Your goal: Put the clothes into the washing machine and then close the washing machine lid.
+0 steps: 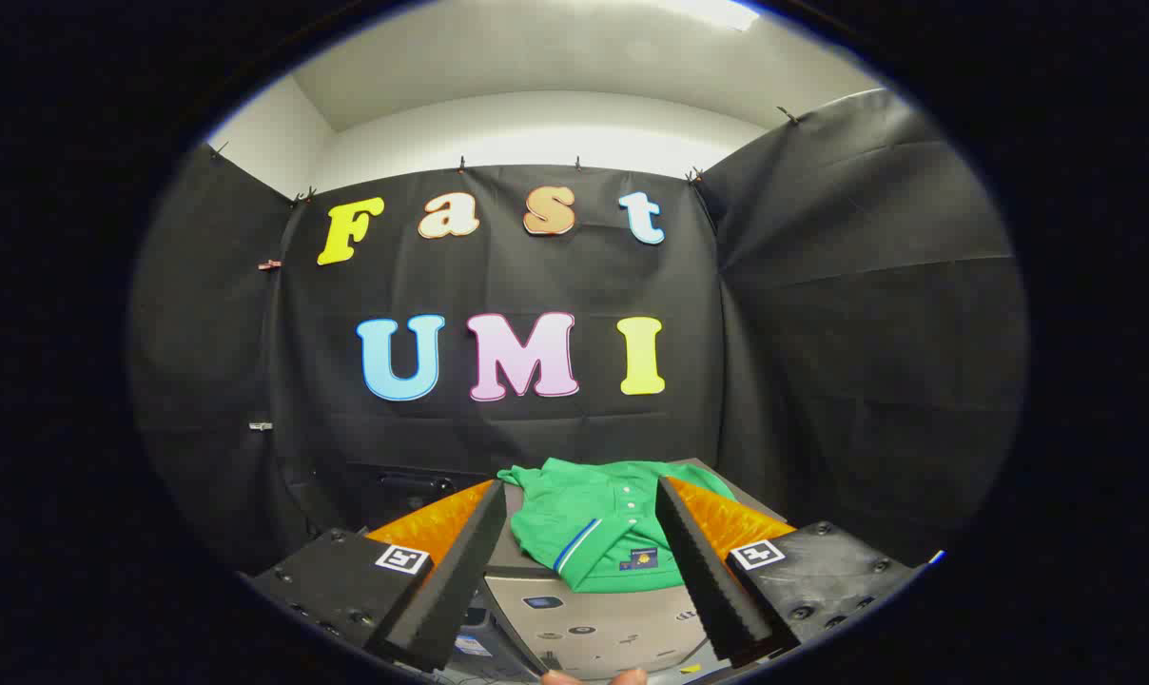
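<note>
- Between the two fingers (698, 571), the jaws (582, 571) stand released, spread wide apart, with nothing clamped and neither finger touching the garment.
- Just ahead of the fingertips lies the top of the washing machine (613, 628), a light grey panel with small printed control symbols facing the camera.
- Whether the washing machine lid is raised or lowered cannot be told; no drum opening is visible.
- On the machine top, beyond the control panel, rests the green shirt (598, 523), folded and lying flat, framed by the two fingers.
- The shirt has a collar, a short placket with small pale buttons, a blue-and-white stripe along one folded edge, and a small dark label near its front hem.
- Behind the shirt hangs the booth's black cloth wall (498, 419).
</note>
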A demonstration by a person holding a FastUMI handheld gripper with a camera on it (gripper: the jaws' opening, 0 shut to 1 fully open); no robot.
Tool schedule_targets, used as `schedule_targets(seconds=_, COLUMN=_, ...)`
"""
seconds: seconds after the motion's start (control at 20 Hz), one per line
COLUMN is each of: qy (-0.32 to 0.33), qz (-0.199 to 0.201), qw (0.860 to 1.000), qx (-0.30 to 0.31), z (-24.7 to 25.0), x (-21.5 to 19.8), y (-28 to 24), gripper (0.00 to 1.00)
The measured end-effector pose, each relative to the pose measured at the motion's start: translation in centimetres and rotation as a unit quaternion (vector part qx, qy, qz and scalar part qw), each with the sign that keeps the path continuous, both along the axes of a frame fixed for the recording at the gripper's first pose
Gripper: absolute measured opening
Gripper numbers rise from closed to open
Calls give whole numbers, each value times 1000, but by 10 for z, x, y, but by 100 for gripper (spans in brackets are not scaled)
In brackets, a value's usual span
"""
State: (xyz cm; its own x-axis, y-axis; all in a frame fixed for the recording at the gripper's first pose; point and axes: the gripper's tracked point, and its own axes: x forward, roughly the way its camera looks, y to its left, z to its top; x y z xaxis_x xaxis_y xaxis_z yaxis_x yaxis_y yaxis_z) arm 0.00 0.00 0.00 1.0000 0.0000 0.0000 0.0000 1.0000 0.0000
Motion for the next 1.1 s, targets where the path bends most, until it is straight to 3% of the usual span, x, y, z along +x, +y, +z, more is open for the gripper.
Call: schedule_targets(seconds=1.1, qy=6, qz=17, qw=1000, qx=-8, z=-2, x=-1, y=5, gripper=99)
